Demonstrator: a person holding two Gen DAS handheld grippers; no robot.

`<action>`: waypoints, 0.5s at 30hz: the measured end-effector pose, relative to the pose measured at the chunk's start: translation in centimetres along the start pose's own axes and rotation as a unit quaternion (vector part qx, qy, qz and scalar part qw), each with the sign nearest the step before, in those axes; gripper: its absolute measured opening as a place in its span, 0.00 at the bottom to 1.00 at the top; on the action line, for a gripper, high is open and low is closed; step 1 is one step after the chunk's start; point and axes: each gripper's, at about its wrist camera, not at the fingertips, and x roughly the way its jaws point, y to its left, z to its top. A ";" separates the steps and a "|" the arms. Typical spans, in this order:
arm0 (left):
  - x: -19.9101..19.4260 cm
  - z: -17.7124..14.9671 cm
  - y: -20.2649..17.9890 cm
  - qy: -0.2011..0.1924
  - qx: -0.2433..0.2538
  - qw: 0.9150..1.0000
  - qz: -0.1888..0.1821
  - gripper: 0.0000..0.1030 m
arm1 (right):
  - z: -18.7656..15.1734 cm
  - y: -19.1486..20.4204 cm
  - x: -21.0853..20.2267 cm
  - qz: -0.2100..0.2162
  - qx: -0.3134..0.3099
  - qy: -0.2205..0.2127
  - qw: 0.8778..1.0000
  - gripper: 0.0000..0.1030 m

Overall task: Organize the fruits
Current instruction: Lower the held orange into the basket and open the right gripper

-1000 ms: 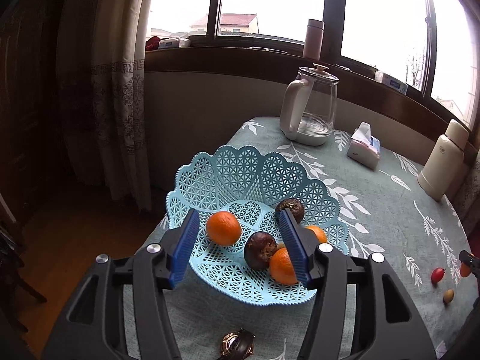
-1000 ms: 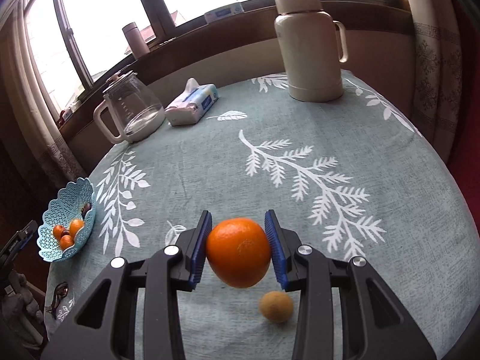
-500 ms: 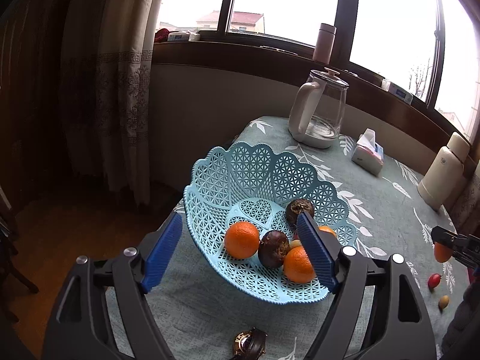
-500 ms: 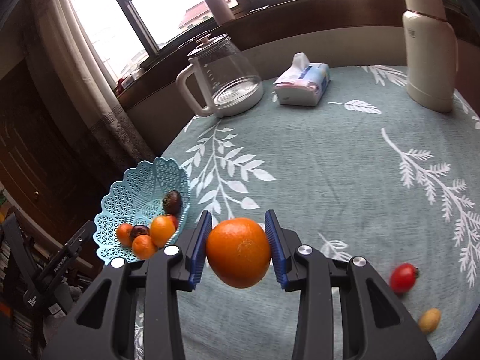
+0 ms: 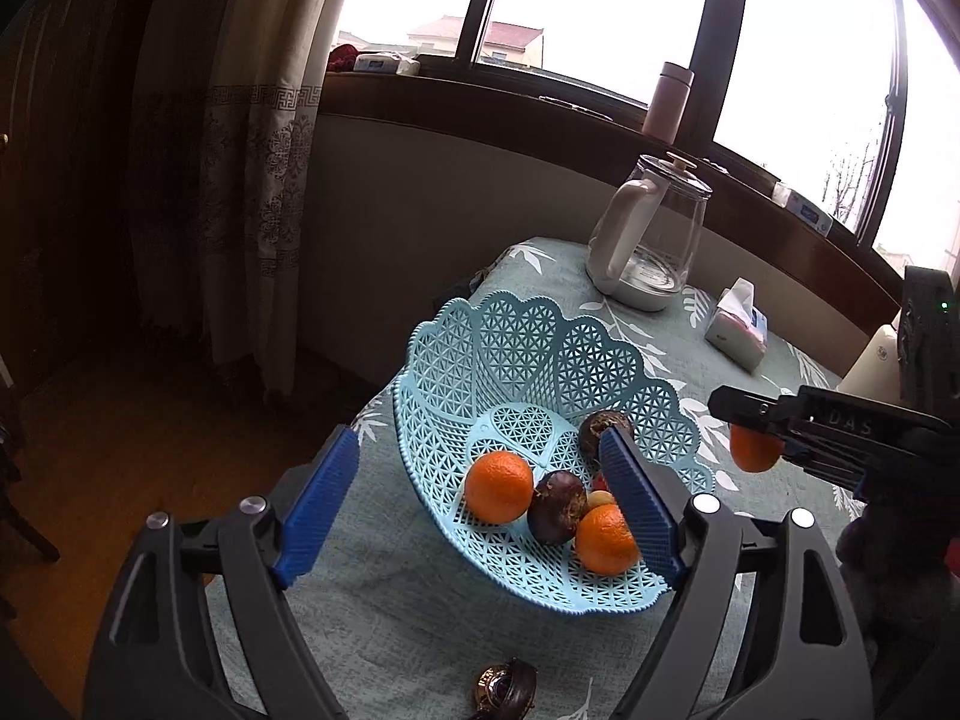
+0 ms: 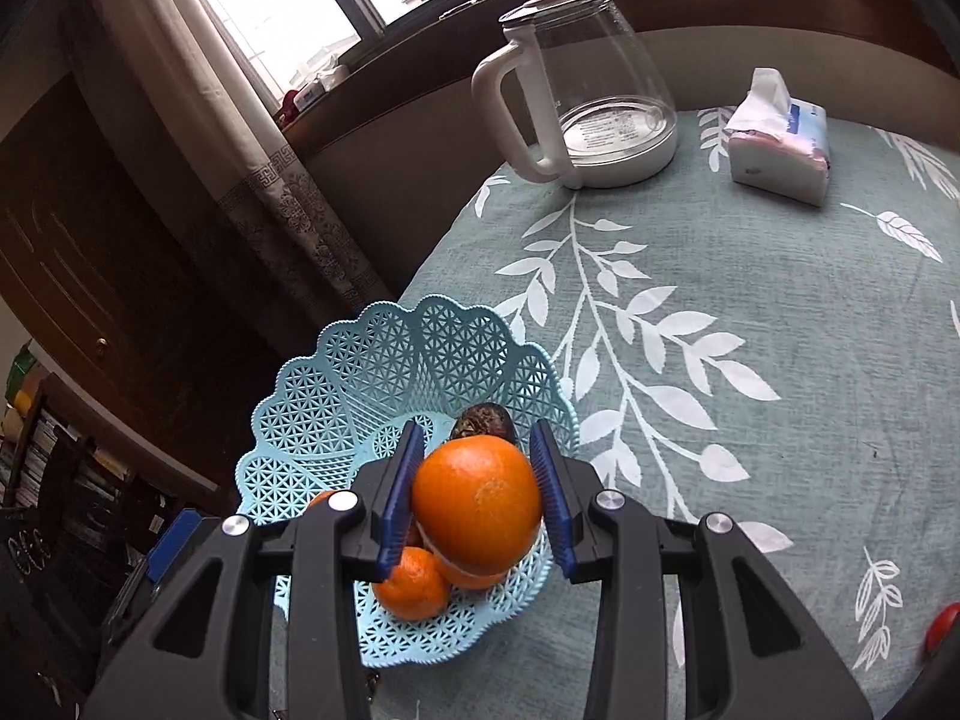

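Observation:
A light blue lattice basket (image 5: 528,354) (image 6: 360,384) sits near the table's left edge with oranges (image 5: 499,486) and dark round fruits (image 5: 558,505) inside. My right gripper (image 6: 477,495) is shut on a large orange (image 6: 477,507) and hangs above the basket's near side. In the left wrist view that gripper (image 5: 774,438) comes in from the right with the orange (image 5: 753,450) just beyond the basket rim. My left gripper (image 5: 480,507) is open wide, its blue pads (image 5: 636,504) straddling the basket's front, holding nothing.
A glass kettle (image 6: 591,108) and a tissue pack (image 6: 780,150) stand at the back of the leaf-patterned tablecloth (image 6: 750,360). A small red fruit (image 6: 939,627) lies at the right edge. A wristwatch (image 5: 501,684) lies by the table's front. A curtain (image 5: 240,150) hangs on the left.
My right gripper has carried the large orange leftward across the table to just above the basket. The left gripper has opened wider and drawn back slightly from the basket.

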 end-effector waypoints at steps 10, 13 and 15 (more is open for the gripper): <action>0.0 0.5 1.3 -0.001 -0.018 1.000 0.004 0.81 | 0.4 2.1 0.6 -0.002 -0.026 -0.004 1.000 0.40; 0.1 0.5 1.5 0.000 -0.019 1.000 0.006 0.82 | -0.1 1.5 0.3 -0.002 -0.017 -0.003 1.000 0.42; 0.0 0.5 1.4 -0.001 -0.016 1.000 0.009 0.82 | -0.5 1.0 0.1 -0.002 -0.006 -0.002 1.000 0.42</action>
